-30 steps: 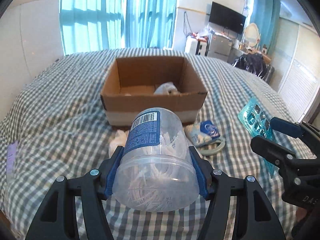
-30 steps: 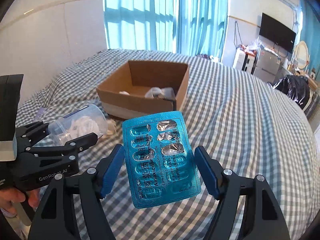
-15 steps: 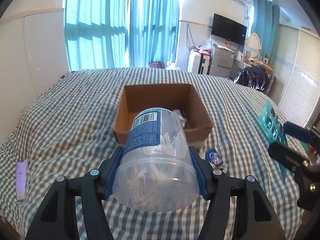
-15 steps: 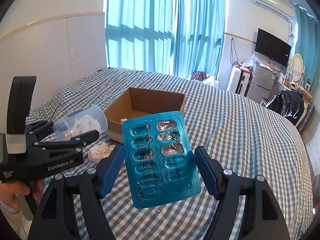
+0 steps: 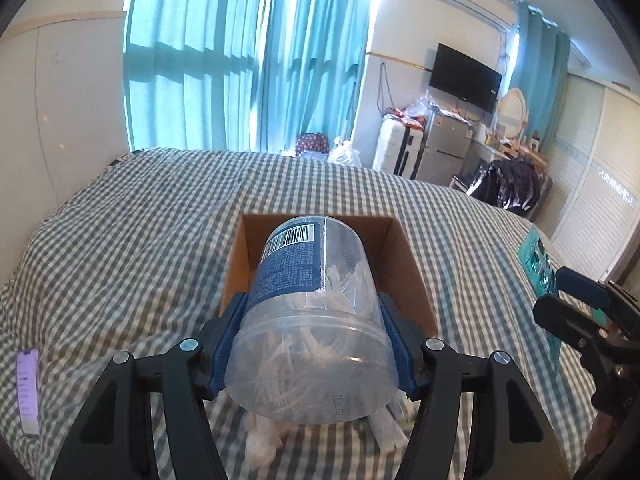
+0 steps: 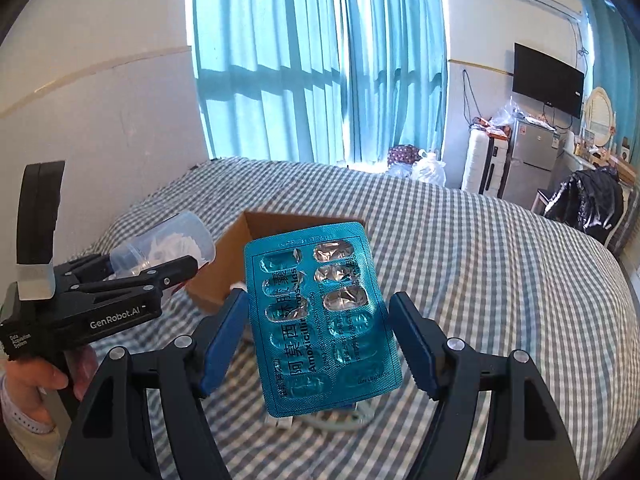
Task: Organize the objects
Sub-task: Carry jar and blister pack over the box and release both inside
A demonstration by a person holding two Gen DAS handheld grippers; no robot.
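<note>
My left gripper (image 5: 314,344) is shut on a clear plastic jar (image 5: 312,320) with a blue label, full of white sticks, held high above the bed in front of the open cardboard box (image 5: 408,264). My right gripper (image 6: 320,344) is shut on a teal blister pack of pills (image 6: 320,320), held upright above the bed. The jar (image 6: 168,244) and the left gripper (image 6: 172,276) show at the left of the right wrist view, beside the box (image 6: 224,272). The right gripper (image 5: 576,300) and the pack (image 5: 536,260) show at the right of the left wrist view.
The checked bedspread (image 5: 120,248) carries white wads (image 5: 260,436) and small items under the jar, and a purple slip (image 5: 28,388) at the left edge. A ring-shaped item (image 6: 340,420) lies below the pack. Curtains, a wall and furniture stand beyond the bed.
Both grippers have risen well above the bed with their loads. The box and the loose items now look smaller and lower in both views.
</note>
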